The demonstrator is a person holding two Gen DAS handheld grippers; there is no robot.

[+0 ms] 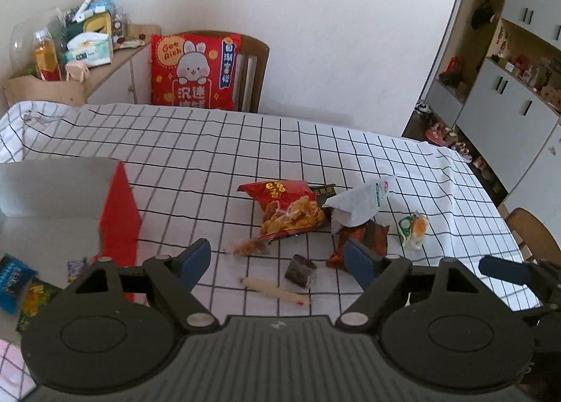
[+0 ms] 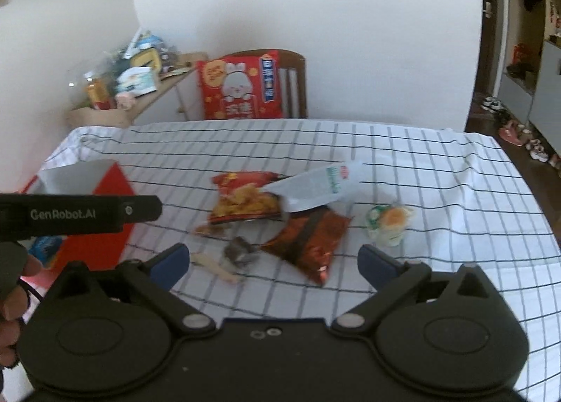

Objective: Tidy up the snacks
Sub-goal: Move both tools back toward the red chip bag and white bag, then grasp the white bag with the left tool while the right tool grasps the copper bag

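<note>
Both empty, jaws spread wide — left gripper (image 1: pixel 277 261) and right gripper (image 2: pixel 273 263) hovering over the checked tablecloth (image 1: pixel 217 142). Mid-sort, by the look of it: some packets (image 1: pixel 14 279) already in the red box (image 1: pixel 121 212) at the left, while the red chip bag (image 1: pixel 291 209), white pouch (image 1: pixel 361 204), dark red packet (image 2: pixel 308 240), green-and-orange snack (image 1: pixel 413 228), small dark sweet (image 1: pixel 301 270) and pale stick (image 1: pixel 273 291) lie loose mid-table. Next, probably: lower onto one near piece, close, carry to the box
</note>
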